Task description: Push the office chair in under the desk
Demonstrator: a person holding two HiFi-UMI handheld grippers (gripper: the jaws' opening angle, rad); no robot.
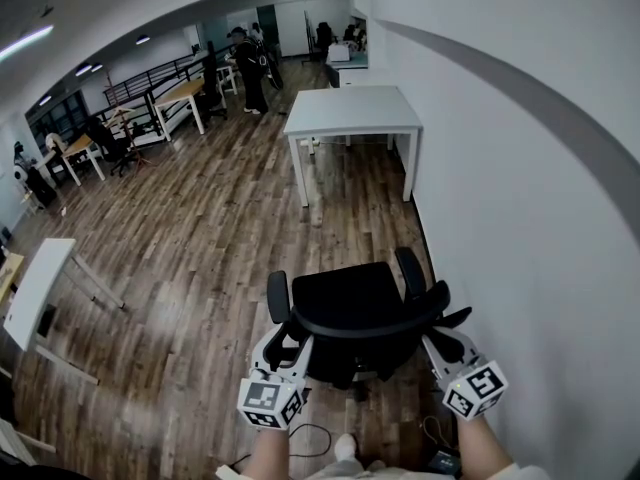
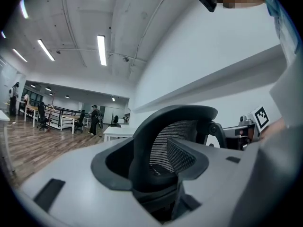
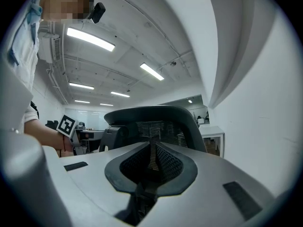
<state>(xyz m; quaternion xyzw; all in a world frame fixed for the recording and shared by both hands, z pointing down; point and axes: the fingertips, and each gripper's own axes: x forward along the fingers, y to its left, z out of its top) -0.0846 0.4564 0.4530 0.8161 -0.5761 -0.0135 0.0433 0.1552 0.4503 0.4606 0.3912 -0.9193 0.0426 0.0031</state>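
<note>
Head view: chair stands near, well short of far desk; left gripper gapes loose around its backrest, right gripper pinched together, so a lopsided shove may swivel it into right wall.

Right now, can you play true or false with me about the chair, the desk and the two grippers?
1. The office chair is black. True.
2. The chair is already under the white desk. False: it stands on the wood floor, well short of the desk.
3. The left gripper has its fingers apart. True: the edge of the chair's back is between them.
4. The right gripper has its fingers wide open. False: they are together.
5. The chair stands beside a white wall. True.
</note>
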